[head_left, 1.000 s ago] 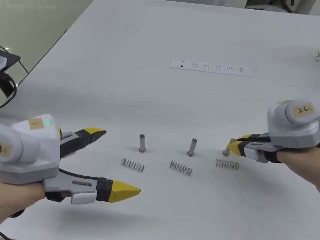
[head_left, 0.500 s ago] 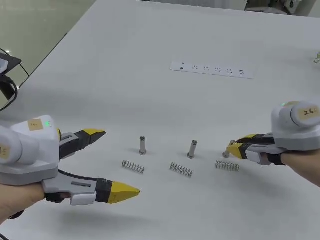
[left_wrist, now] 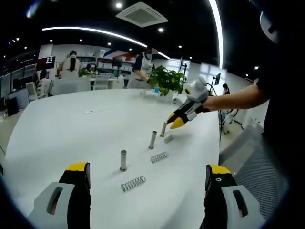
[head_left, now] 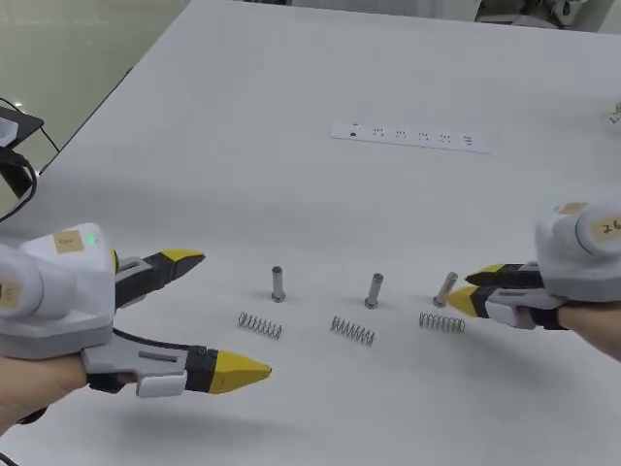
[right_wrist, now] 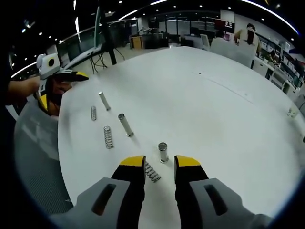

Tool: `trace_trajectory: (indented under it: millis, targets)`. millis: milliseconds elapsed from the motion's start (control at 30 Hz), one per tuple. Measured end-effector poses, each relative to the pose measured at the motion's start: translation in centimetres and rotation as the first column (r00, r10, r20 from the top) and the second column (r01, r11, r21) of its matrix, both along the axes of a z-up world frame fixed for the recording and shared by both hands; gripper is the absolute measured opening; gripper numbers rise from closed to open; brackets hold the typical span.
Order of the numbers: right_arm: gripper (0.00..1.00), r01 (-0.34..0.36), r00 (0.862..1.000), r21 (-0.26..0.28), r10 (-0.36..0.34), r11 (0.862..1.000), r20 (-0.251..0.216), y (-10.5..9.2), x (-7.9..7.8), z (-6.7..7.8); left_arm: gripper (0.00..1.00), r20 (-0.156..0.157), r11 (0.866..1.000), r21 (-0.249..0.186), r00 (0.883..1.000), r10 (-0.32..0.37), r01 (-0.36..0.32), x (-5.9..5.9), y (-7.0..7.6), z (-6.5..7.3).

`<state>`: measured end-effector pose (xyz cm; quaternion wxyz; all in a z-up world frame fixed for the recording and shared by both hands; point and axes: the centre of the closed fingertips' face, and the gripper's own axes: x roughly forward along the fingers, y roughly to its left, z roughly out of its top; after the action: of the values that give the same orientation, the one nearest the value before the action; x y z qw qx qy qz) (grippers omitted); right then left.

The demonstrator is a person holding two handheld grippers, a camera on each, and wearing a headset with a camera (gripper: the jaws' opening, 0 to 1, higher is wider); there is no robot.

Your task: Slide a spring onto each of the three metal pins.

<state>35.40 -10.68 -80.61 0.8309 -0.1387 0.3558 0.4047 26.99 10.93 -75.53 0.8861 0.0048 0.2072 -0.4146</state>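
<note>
Right hand-held gripper (head_left: pixel 465 289), jaws slightly apart, points at the nearest upright pin (head_left: pixel 445 286); left hand-held gripper (head_left: pixel 230 313) gapes wide, farther off.

The white worktop (head_left: pixel 291 116) extends ahead of both jaws. A power strip (head_left: pixel 412 134) lies well beyond them. Past the left jaws stands a potted plant (left_wrist: pixel 167 80). Overhead are ceiling light strips (left_wrist: pixel 95 31) and probably an air-conditioning vent (left_wrist: pixel 141 13).
</note>
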Motion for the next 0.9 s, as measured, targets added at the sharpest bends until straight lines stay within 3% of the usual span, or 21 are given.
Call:
trace_trajectory:
  millis: [267, 467, 667, 900]
  targets:
    - [0.22, -0.052, 0.999, -0.018, 0.052, 0.998, 0.001, 0.2, -0.8, -0.1, 0.98, -0.002, 1.0, 0.0, 1.0, -0.002, 0.002, 0.0, -0.2, -0.1]
    - [0.21, -0.115, 0.993, -0.046, 0.114, 0.992, -0.026, 0.5, -1.7, -0.8, 0.98, -0.005, 1.0, 0.0, 1.0, 0.001, -0.001, -0.1, -0.1, -0.2]
    - [0.23, -0.201, 0.979, -0.072, 0.198, 0.977, -0.041, 0.9, -2.4, -1.4, 0.98, -0.006, 1.0, 0.001, 1.0, 0.003, -0.003, -0.1, 0.1, -0.3]
    - [0.22, -0.272, 0.962, -0.149, 0.266, 0.951, -0.059, 0.6, -2.7, -2.8, 0.98, -0.009, 1.0, 0.001, 1.0, 0.003, -0.003, -0.2, 0.1, -0.5]
